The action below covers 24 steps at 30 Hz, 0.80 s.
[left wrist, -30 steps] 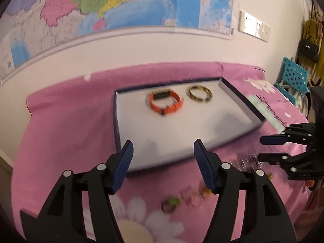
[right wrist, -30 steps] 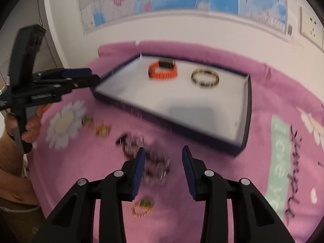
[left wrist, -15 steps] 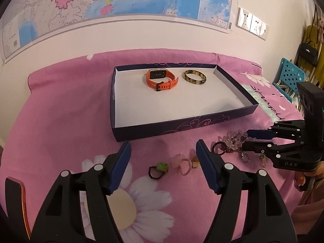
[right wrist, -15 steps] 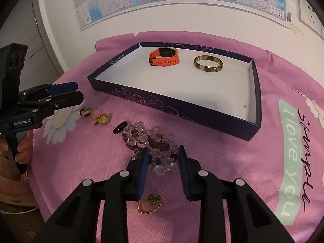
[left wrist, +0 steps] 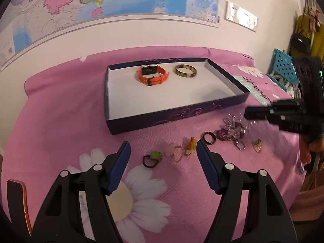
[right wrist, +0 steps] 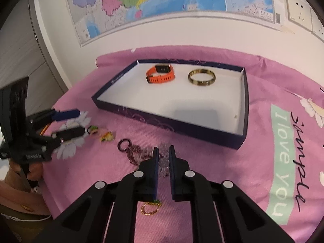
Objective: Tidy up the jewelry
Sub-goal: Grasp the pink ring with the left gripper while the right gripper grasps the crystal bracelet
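The right gripper (right wrist: 162, 151) is clamped on the clear-and-purple beaded bracelet pile (right wrist: 141, 151) lying on the pink flowered cloth (right wrist: 202, 162) just before the navy tray (right wrist: 162, 119), while the left gripper (left wrist: 162, 151) hangs wide apart over small rings (left wrist: 174, 151).

Pink flowered cloth (right wrist: 232, 162) — navy tray (right wrist: 245, 109), rings (left wrist: 174, 154), bead bracelets (left wrist: 232, 131)

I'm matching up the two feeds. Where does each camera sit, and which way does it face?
Left wrist: on the open left gripper, angled down at small rings on the pink cloth.
Right wrist: on the right gripper, shut on a clear bead bracelet.
Shared: navy cardboard tray, orange watch, gold bangle, each other's gripper.
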### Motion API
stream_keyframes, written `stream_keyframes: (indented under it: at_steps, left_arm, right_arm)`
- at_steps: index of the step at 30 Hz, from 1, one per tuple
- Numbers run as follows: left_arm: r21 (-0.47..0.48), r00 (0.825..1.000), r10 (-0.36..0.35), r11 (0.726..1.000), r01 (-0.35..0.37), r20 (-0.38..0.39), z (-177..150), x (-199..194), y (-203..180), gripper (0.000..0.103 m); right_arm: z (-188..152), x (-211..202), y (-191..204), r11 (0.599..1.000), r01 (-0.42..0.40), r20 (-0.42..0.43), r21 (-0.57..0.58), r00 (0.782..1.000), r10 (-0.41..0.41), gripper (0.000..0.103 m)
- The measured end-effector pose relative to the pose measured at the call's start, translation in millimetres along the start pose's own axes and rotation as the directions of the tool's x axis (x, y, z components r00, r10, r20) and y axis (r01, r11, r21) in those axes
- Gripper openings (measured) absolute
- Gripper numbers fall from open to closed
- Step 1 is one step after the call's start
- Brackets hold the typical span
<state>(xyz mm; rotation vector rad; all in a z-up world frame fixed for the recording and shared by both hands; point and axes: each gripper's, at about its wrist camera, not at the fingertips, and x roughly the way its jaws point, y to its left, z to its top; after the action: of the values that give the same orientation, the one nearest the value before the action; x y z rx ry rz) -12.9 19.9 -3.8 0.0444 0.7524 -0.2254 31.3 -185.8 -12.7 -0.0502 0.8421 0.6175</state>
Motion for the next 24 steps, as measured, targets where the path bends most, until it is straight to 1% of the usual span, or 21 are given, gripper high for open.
stream_keyframes:
  at_steps: [5, 9, 11, 12, 13, 14, 15, 18, 22, 24]
  left_arm:
    - [0.054, 0.999, -0.040, 0.998, 0.041, -0.011, -5, 2, -13, 0.065]
    - [0.061, 0.999, -0.048, 0.997, 0.050, -0.026, -6, 6, -14, 0.057]
    - [0.047, 0.998, -0.055, 0.997, 0.057, -0.028, -6, 6, -11, 0.056]
    - [0.039, 0.998, -0.060, 0.997, 0.061, -0.031, -5, 7, -8, 0.052]
    - [0.032, 0.998, -0.061, 0.998, 0.062, -0.034, -6, 8, -7, 0.051]
    - [0.030, 0.998, -0.060, 0.998, 0.061, -0.036, -6, 8, -6, 0.048]
    - [0.033, 0.997, -0.062, 0.997, 0.064, -0.040, -7, 9, -7, 0.043]
    - [0.047, 0.996, -0.070, 0.996, 0.072, -0.049, -8, 11, -9, 0.034]
    - [0.040, 0.995, -0.074, 0.996, 0.077, -0.068, -7, 17, -9, 0.027]
    - [0.028, 0.994, -0.069, 0.997, 0.072, -0.082, -6, 21, -7, 0.017]
  right_arm:
    - [9, -8, -1, 1.000, -0.015, 0.037, 0.014, 0.999, 0.014, 0.008]
    - [17, -17, -3, 1.000, -0.013, 0.077, 0.019, 0.997, 0.011, 0.008]
    - [19, -21, -6, 1.000, -0.009, 0.092, 0.026, 0.996, 0.007, 0.008]
    - [19, -22, -8, 1.000, -0.005, 0.096, 0.029, 0.995, 0.002, 0.008]
    - [19, -21, -11, 0.999, 0.004, 0.094, 0.036, 0.996, -0.008, 0.008]
    - [18, -20, -13, 0.999, 0.010, 0.090, 0.041, 0.996, -0.013, 0.008]
    - [16, -17, -17, 0.999, 0.017, 0.079, 0.051, 0.997, -0.021, 0.008]
    - [9, -10, -26, 0.997, 0.027, 0.052, 0.077, 0.998, -0.031, 0.008]
    - [1, -4, -35, 0.994, 0.028, 0.033, 0.110, 0.999, -0.032, 0.008]
    - [0, -5, -37, 0.993, 0.023, 0.034, 0.119, 0.999, -0.027, 0.008]
